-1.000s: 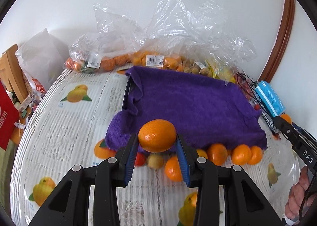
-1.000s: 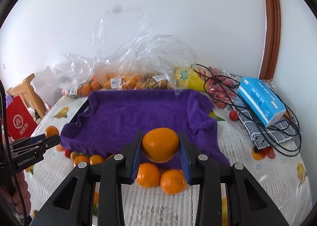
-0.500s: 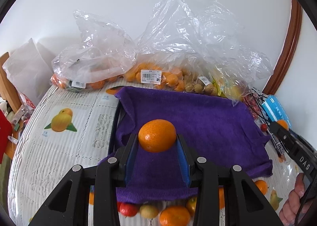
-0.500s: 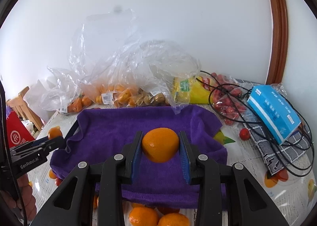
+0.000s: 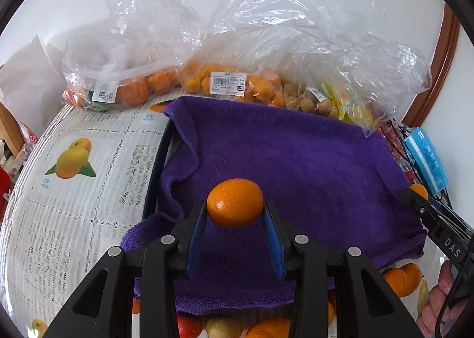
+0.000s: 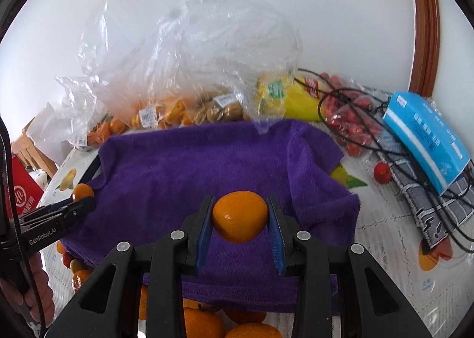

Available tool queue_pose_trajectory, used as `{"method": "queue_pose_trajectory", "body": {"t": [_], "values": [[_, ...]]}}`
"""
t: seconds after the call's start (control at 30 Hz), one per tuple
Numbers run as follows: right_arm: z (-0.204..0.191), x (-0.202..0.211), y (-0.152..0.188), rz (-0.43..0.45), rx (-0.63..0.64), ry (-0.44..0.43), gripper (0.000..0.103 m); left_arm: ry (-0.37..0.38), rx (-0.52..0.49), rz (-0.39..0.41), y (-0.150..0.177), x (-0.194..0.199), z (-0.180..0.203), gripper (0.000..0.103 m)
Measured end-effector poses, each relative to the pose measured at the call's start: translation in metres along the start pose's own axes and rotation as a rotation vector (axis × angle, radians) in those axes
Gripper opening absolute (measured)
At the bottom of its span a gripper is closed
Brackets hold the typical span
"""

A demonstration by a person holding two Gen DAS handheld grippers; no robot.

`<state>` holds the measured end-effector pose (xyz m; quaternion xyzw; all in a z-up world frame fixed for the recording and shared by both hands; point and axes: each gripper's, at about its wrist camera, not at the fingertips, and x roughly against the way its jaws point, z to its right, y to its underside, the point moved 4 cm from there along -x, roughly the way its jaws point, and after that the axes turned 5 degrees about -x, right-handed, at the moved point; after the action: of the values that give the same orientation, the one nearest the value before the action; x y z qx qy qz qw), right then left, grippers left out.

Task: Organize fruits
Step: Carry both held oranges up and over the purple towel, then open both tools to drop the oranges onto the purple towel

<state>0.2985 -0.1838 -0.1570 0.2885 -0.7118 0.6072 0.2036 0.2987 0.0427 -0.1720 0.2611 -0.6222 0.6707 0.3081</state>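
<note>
My left gripper (image 5: 235,215) is shut on an orange (image 5: 235,201) and holds it above the near left part of a purple towel (image 5: 296,166) spread over a dark tray. My right gripper (image 6: 240,219) is shut on another orange (image 6: 240,216) above the near middle of the same towel (image 6: 183,172). The left gripper and its orange (image 6: 82,191) show at the left of the right wrist view. The right gripper's orange (image 5: 418,190) shows at the right of the left wrist view. Loose oranges (image 6: 204,323) and small fruits (image 5: 225,327) lie on the table in front of the towel.
Clear plastic bags of oranges (image 5: 124,92) and small fruits (image 5: 246,86) stand behind the towel against the wall. A blue box (image 6: 426,136), black cables (image 6: 394,142), a bag of red fruits (image 6: 352,121) and a loose red fruit (image 6: 382,172) lie at the right.
Both grippers have moved forward with their oranges, from the table's front edge to over the purple towel. The loose fruits have slid to the bottom of both views.
</note>
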Motion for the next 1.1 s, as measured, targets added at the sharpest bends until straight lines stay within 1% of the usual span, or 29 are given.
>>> {"method": "queue_pose_trajectory", "body": {"t": [0.13,0.3,0.47,0.63,0.93,1.0,1.07,1.1], "values": [[0.001,-0.006,0.003,-0.013,0.004,0.025,0.035,0.001,-0.019,-0.003,0.001,-0.001,0.005,0.036],[0.0,-0.008,0.005,-0.018,0.008,0.033,0.035,0.009,-0.025,-0.006,0.001,-0.001,0.008,0.036],[-0.003,-0.011,0.009,-0.034,0.02,0.033,0.035,0.004,-0.023,-0.021,0.003,-0.005,0.008,0.036],[-0.003,-0.014,0.012,-0.036,0.036,0.054,0.035,-0.005,-0.019,-0.034,0.003,-0.008,0.008,0.036],[-0.001,-0.011,0.011,-0.029,0.025,0.042,0.035,-0.003,-0.015,-0.061,0.004,-0.014,0.008,0.036],[-0.002,-0.009,0.01,-0.017,0.029,0.043,0.038,-0.001,-0.014,-0.065,0.003,-0.014,0.008,0.037],[-0.003,-0.006,0.009,0.001,0.035,0.045,0.048,-0.001,-0.015,-0.07,0.004,-0.016,0.009,0.037],[-0.004,-0.005,0.009,0.006,0.037,0.047,0.05,-0.002,-0.016,-0.075,0.005,-0.016,0.009,0.037]]}}
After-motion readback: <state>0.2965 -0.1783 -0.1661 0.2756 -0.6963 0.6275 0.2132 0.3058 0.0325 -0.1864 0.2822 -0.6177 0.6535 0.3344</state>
